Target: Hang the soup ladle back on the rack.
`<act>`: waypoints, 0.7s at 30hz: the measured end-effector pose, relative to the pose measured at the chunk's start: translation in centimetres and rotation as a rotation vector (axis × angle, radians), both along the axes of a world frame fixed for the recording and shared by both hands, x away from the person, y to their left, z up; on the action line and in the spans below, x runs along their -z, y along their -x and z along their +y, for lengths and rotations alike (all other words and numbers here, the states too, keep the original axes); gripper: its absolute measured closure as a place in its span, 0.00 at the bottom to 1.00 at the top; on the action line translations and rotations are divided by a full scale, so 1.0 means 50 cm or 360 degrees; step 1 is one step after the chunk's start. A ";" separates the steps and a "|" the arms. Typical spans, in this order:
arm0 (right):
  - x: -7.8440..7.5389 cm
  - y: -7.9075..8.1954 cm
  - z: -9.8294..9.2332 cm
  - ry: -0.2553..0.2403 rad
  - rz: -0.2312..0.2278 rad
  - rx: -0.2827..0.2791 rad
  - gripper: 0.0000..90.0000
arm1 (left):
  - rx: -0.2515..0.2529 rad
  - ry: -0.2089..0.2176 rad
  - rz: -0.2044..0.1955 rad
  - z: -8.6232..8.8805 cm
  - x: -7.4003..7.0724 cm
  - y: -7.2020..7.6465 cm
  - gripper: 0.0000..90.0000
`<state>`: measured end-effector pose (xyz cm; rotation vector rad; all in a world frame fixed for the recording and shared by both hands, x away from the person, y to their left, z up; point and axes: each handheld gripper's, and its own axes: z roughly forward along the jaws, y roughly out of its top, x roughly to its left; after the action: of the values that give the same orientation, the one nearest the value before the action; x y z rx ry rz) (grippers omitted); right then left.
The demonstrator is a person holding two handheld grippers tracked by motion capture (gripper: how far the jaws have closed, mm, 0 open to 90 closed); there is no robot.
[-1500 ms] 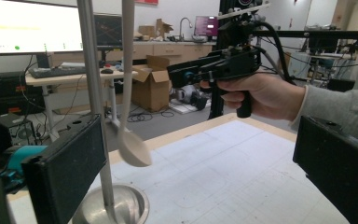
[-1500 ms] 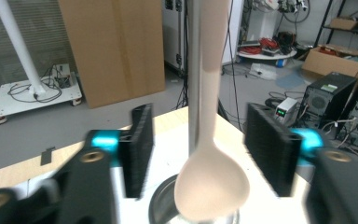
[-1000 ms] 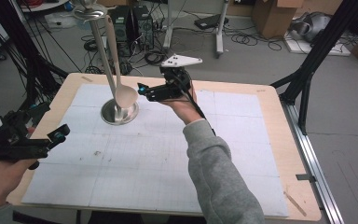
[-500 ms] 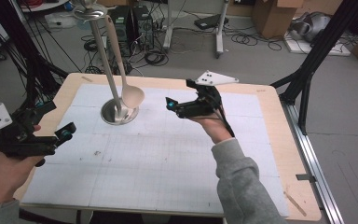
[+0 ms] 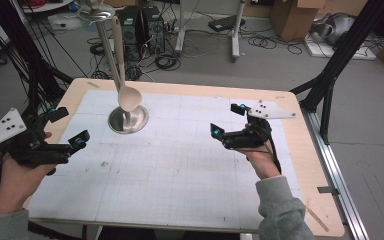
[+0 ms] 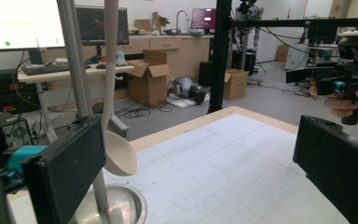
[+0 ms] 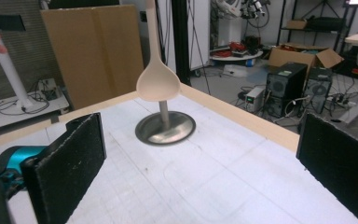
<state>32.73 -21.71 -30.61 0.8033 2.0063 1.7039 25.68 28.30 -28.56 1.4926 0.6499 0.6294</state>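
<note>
Both grippers, left [image 5: 65,127] and right [image 5: 226,120], hover open-jawed and empty above the worktop [image 5: 190,165], flanking the hanging spoon [image 5: 129,97]

From the high view we look forward and down over the whole tabletop [image 5: 190,165], with the floor and its cables beyond the far edge. The left gripper view sits low and close behind the left gripper [image 6: 205,172], its jaws rising at the frame's two sides; we face across the tabletop toward a room with desks and monitors, the stand [image 6: 77,79] very near. The right gripper view, equally low behind the right gripper [image 7: 205,172], faces the stand [image 7: 165,126] from farther back. All three views share the stand and its hanging spoon [image 5: 129,97], plus the white gridded surface around it.
</note>
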 end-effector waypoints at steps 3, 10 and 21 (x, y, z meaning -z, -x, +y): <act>0.011 0.013 -0.016 0.0003 0.0003 0.0017 0.00 | 0.0019 -0.0005 -0.0003 -0.005 0.004 -0.003 0.03; 0.024 0.040 -0.046 0.0014 0.0015 0.0033 0.00 | 0.0051 0.0002 -0.0001 -0.010 0.010 -0.006 0.03; 0.012 0.070 -0.104 -0.0009 -0.0002 0.0072 0.00 | 0.0069 0.0031 -0.0002 -0.008 0.014 -0.006 0.03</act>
<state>29.21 -26.90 -31.20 0.8430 1.9683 1.6851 25.96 27.89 -29.25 1.4841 0.6194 0.5891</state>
